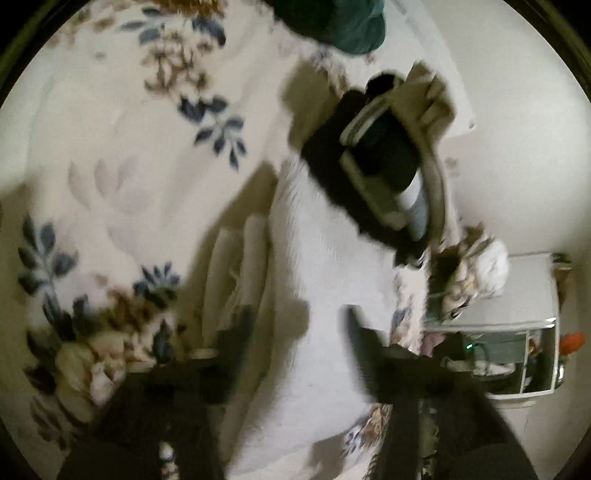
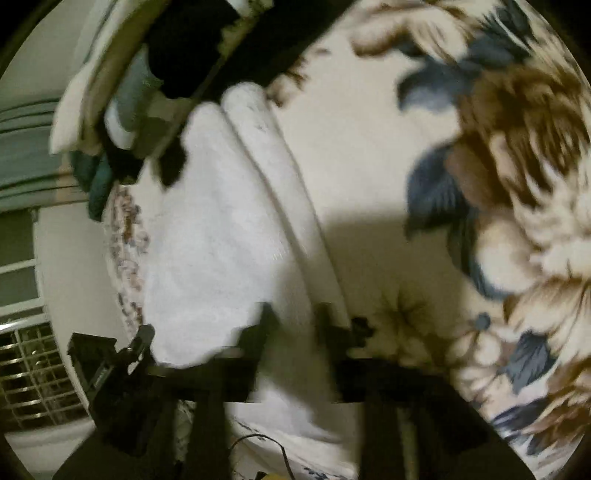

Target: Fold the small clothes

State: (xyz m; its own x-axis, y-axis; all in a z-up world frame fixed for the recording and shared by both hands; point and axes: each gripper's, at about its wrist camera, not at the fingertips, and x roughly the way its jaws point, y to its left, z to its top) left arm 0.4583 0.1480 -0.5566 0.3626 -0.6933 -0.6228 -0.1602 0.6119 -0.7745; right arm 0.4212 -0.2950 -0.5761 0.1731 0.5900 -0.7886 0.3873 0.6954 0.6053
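A white folded cloth [image 1: 325,258] lies on a floral bedspread [image 1: 110,166]. My left gripper [image 1: 299,325] is open just above the cloth's near part, its black fingers [image 1: 236,332] on either side. In the right wrist view the same white cloth [image 2: 221,221] shows its folded edge running down the frame. My right gripper [image 2: 295,321] is open over the cloth's near edge, and nothing is held. Both views are blurred.
A basket [image 1: 436,173] with dark and striped clothes stands past the cloth; it also shows in the right wrist view [image 2: 110,74]. A dark green garment [image 1: 343,26] lies at the far side. A white cabinet [image 1: 524,314] stands off the bed. A window grille [image 2: 29,369] is at the left.
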